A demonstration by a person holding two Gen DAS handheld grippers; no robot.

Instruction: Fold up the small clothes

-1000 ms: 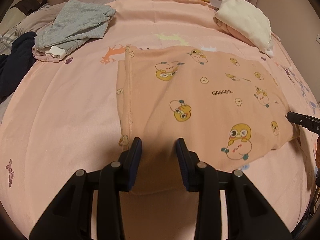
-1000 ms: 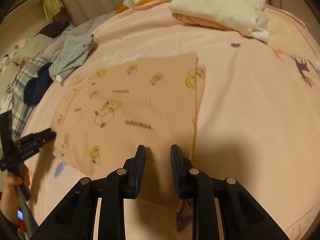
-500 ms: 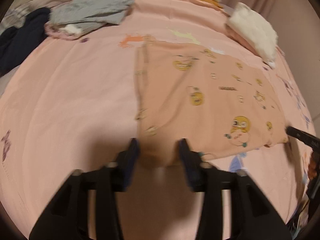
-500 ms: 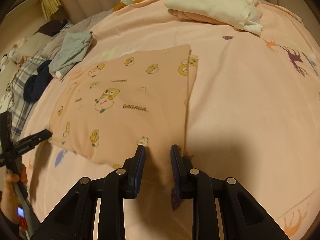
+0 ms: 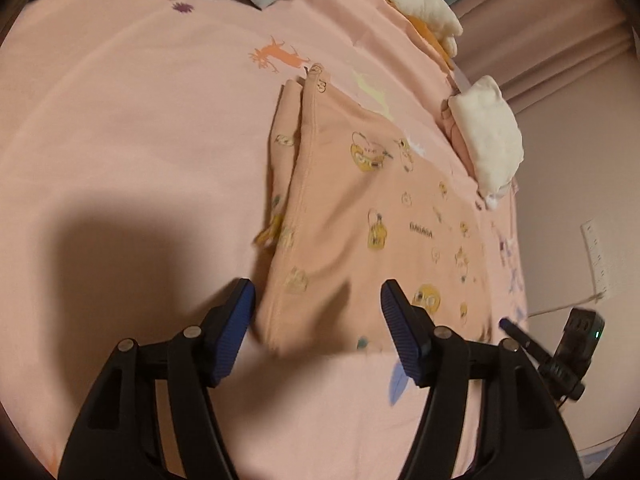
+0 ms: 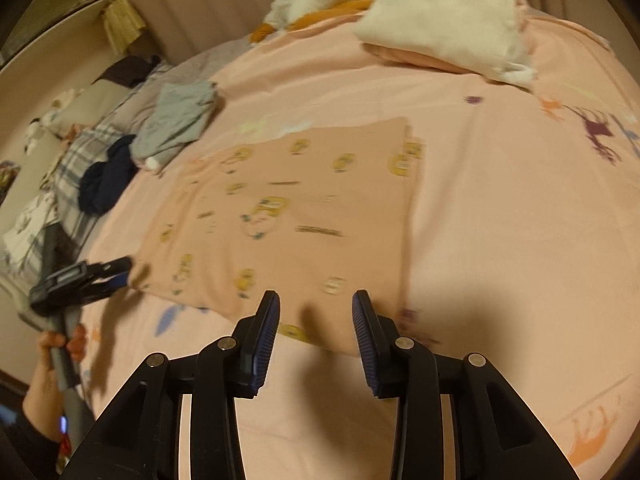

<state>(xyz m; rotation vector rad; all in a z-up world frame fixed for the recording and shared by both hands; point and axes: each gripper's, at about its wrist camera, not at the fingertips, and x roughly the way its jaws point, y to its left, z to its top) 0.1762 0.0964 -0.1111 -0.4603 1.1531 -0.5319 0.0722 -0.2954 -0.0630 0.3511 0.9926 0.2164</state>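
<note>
The peach garment (image 5: pixel 360 216), printed with yellow cartoon chicks, lies flat and folded on the pink bedsheet (image 5: pixel 120 140), its long folded edge running from about 12 o'clock down toward 6 in the left wrist view.

The left gripper (image 5: pixel 316 312) hangs over the garment's near corner. Its jaws have just been opening and now stand wide, one blue pad (image 5: pixel 234 332) over bare sheet at the left, the other over the printed cloth at the right. The corner lies between and beneath them, but neither pad presses on it, so the gripper holds nothing.

The right gripper (image 6: pixel 314 320) sits over the opposite near edge of the same garment (image 6: pixel 300 216). Its jaws have also just been opening, though they stand narrower than the left pair. The hem lies below the gap and the pads are clear of it; nothing is gripped. In that view the left gripper (image 6: pixel 120 270) shows at 9 o'clock beside the garment's far corner, with the person's hand (image 6: pixel 66 344) on its handle.

At 12 to 1 o'clock from the right gripper a cream folded pile (image 6: pixel 444 20) rests on the bed, and at 10 o'clock a grey garment (image 6: pixel 176 120) lies beside a dark navy one (image 6: pixel 106 176).
</note>
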